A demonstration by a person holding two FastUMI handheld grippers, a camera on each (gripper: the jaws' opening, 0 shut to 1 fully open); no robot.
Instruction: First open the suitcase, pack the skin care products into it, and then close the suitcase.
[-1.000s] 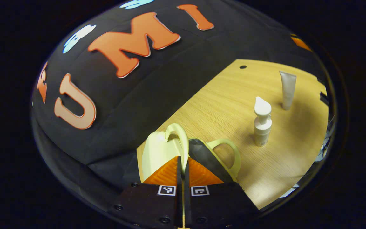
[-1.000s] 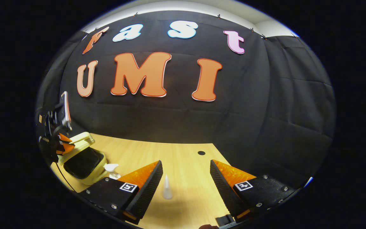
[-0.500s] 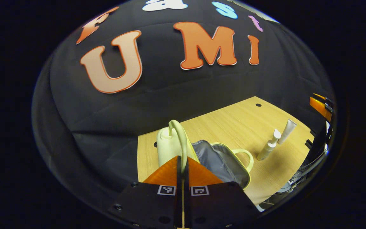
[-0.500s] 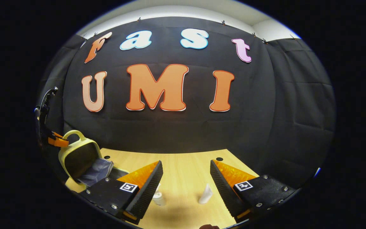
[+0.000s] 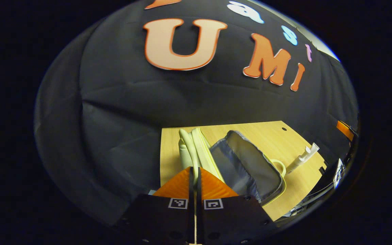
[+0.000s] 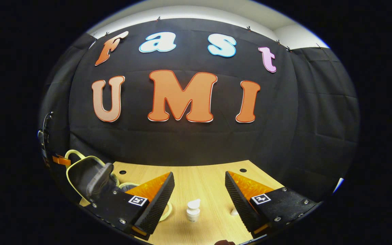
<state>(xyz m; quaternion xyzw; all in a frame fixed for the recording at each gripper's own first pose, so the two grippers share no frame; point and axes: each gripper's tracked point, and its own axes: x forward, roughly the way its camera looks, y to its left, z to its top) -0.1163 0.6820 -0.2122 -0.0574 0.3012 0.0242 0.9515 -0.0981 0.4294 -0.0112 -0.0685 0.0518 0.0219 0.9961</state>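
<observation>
A: Suitcase (image 5: 247, 166) open on the table (image 5: 257, 136), lid (image 5: 191, 146) swung up, grey lining exposed. Left hand-held gripper (image 5: 195, 177) pinched tight, fingers pressed together on the lid's handle, from the look of it.

B: And the products?

A: Pump bottle (image 6: 193, 210) upright on the table, dead ahead of the right hand-held gripper (image 6: 199, 190), between its widely spread fingers but farther off, untouched. Tube (image 6: 234, 212) just beside the right finger, mostly hidden behind it.

B: Nearer hand, then?

A: Right one, clearly. Left busy at the lid, well apart from both products. Bottle's long axis vertical, so probably a straight push forward and a squeeze across the body. Suitcase off to that gripper's left, hence a carry leftward afterwards.

B: Risk?

A: Likely tipping the bottle with one finger before closing.
</observation>
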